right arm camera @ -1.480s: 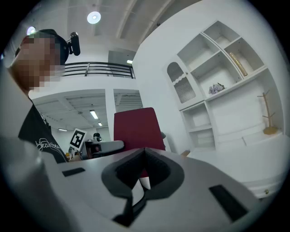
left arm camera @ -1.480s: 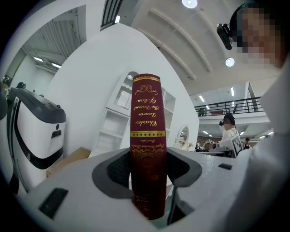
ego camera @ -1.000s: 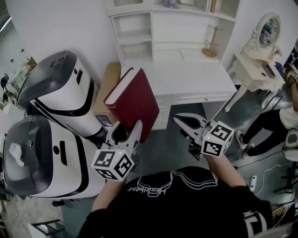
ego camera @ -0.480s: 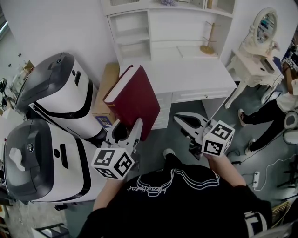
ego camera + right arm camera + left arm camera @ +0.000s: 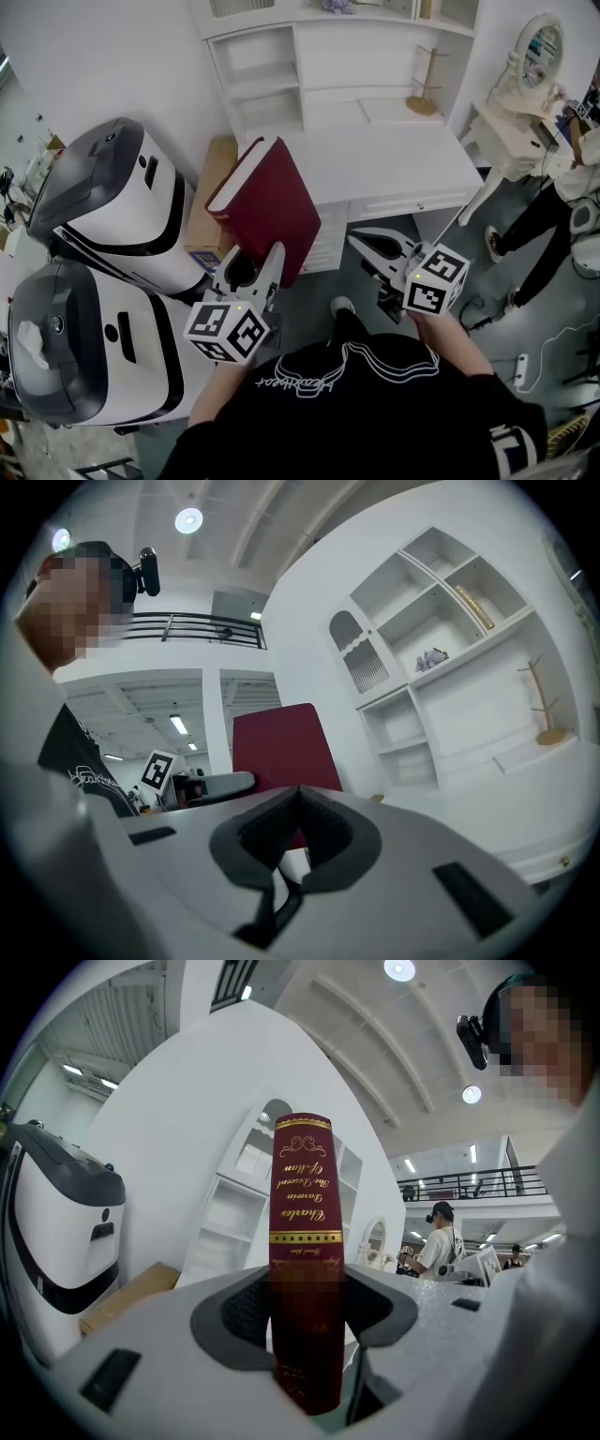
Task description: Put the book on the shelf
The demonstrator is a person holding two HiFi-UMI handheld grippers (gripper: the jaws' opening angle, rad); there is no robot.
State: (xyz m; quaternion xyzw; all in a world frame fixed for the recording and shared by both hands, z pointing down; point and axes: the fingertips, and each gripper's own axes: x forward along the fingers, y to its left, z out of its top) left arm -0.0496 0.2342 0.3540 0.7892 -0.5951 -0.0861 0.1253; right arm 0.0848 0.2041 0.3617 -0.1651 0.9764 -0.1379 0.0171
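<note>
A thick dark red book (image 5: 272, 211) with gilt spine lettering (image 5: 305, 1204) stands tilted in the air in front of the white desk (image 5: 394, 159). My left gripper (image 5: 253, 265) is shut on its lower end, with the spine held between the dark pads (image 5: 246, 1309). My right gripper (image 5: 361, 240) hovers to the book's right, shut, with nothing between its jaws (image 5: 298, 801). The right gripper view shows the book's red cover (image 5: 281, 747) to its left. The white shelf unit (image 5: 272, 66) with open compartments (image 5: 441, 630) rises at the back of the desk.
Two large white-and-grey machines (image 5: 108, 202) (image 5: 75, 347) stand close on the left. A cardboard box (image 5: 211, 183) sits between them and the desk. On the desk stands a wooden stand (image 5: 422, 89). At the right there is a white vanity table (image 5: 520, 108) and a person's legs (image 5: 558, 220).
Both grippers and the book keep nearly the same pose. The view has shifted a little, and the person at the right has moved.
</note>
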